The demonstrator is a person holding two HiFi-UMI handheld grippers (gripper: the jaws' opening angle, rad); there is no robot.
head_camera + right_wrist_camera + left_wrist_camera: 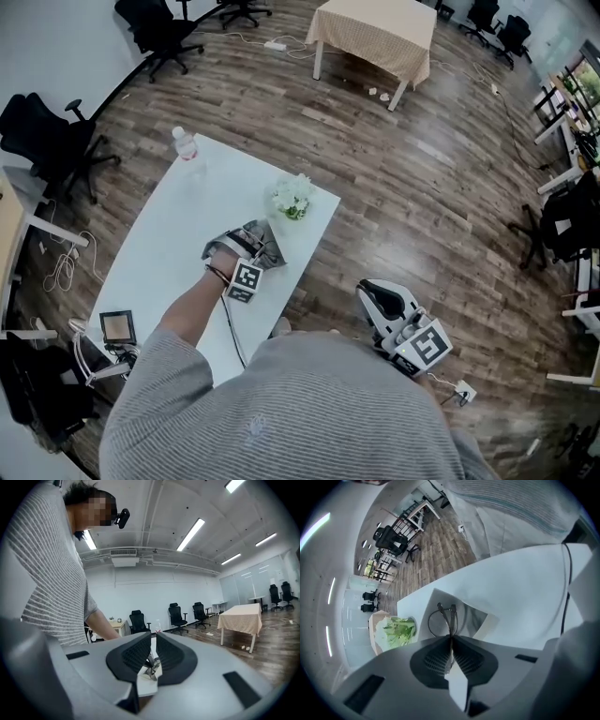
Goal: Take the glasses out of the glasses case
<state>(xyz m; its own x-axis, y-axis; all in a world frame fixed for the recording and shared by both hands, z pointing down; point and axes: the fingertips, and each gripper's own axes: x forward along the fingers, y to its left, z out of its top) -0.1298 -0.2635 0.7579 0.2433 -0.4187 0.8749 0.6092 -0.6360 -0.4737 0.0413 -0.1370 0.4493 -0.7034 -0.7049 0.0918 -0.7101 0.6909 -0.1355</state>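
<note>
While gripped, glasses (451, 618) over open case (479, 618).

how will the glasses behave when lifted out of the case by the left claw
Likely very light: the glasses look like thin wire frames. Pinched at one narrow spot by the left claw, they may swing or twist as they rise. The wire probably bends easily, so snagging on the open case could deform it.

— Any print you can read from there?
— None so far. I see black-and-white square patterns on the marker cube (246, 278) and on the other cube (429, 345), but no letters or digits.
— The bottle (186, 144) on the tabletop (169, 244)?
— Too small. I can't make out any print on it.
</note>
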